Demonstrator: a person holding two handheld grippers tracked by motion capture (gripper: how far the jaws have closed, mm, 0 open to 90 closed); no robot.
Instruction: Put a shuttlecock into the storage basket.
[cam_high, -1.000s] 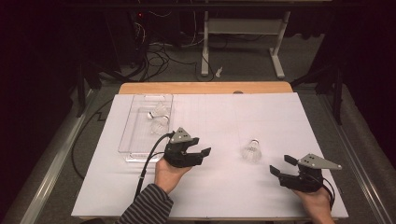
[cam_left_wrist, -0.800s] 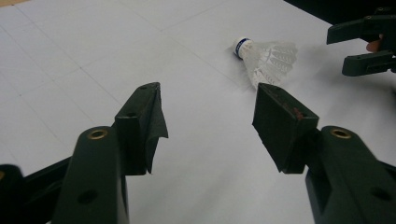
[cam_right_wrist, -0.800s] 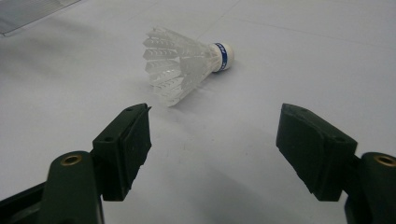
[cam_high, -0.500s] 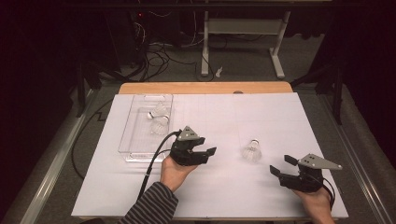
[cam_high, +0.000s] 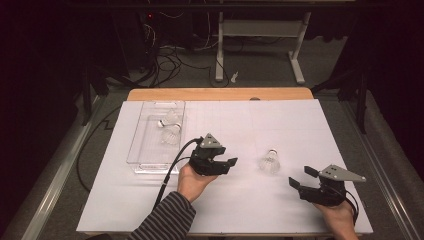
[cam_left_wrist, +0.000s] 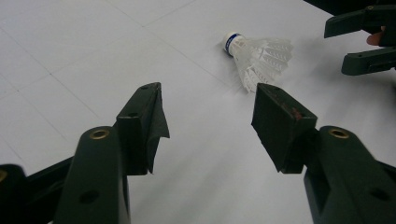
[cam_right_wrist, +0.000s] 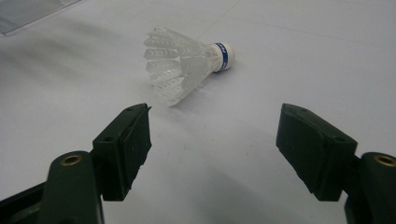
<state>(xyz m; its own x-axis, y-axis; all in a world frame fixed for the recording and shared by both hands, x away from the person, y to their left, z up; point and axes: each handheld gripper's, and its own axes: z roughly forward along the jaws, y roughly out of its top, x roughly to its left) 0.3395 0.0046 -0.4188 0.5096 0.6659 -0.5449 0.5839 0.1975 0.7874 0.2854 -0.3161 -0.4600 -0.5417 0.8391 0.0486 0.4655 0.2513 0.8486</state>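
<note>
Lying on its side on the white sheet (cam_high: 300, 130), the shuttlecock (cam_high: 270, 161) with pale feathers and a blue-banded cork is being approached. At its 9 o'clock the left gripper (cam_high: 231, 162) is held wide, jaws lately narrowing, nothing between. At 4 o'clock the right gripper (cam_high: 300, 178) gapes empty. Next, one closing on the feathers seems needed.
</note>
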